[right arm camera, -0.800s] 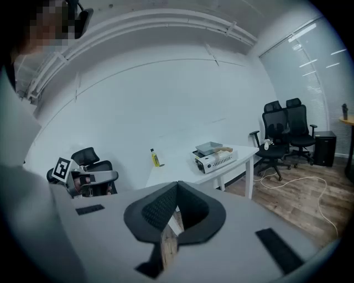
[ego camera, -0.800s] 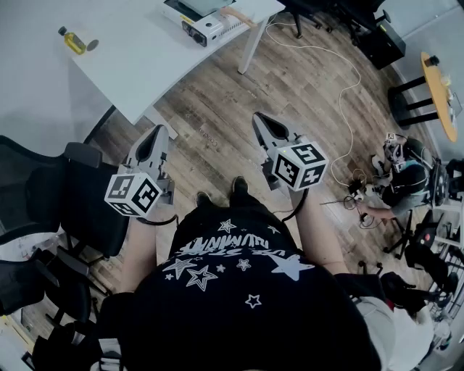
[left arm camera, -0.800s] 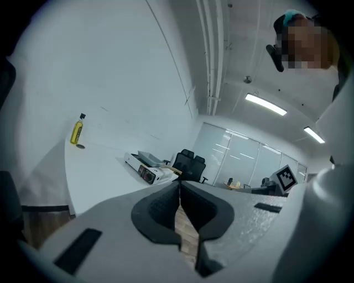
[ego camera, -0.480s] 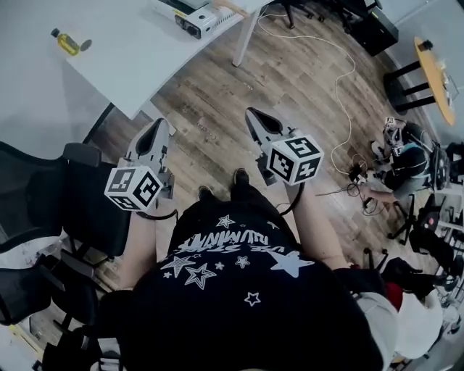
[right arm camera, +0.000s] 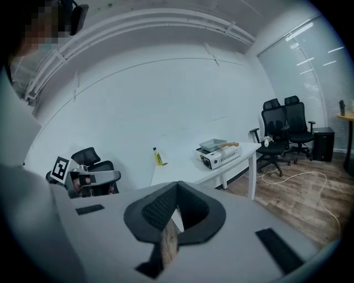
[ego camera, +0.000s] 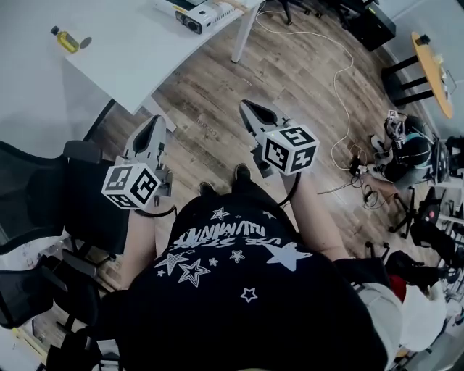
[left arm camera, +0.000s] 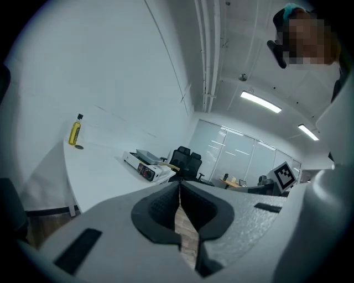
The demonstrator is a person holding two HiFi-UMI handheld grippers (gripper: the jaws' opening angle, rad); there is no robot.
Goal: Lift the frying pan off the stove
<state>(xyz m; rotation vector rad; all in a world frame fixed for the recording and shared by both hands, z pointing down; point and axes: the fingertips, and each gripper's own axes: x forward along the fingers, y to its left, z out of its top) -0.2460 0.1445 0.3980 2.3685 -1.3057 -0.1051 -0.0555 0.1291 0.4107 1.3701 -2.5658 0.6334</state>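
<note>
The grey frying pan with a wooden handle sits on a white portable stove at the far end of a white table. In the head view only the stove shows, at the top edge. The left gripper view shows the stove far beyond the jaws. My left gripper and right gripper hover over the wooden floor, well short of the table. Both are shut with nothing between their jaws. The right gripper view also catches the left gripper.
A yellow bottle stands on the table with its cap beside it. Black office chairs crowd my left side. A white cable trails across the floor. A person sits at the right, near a round orange table.
Both grippers have edged slightly forward toward the table. The stove has slid up to the top edge of the head view.
</note>
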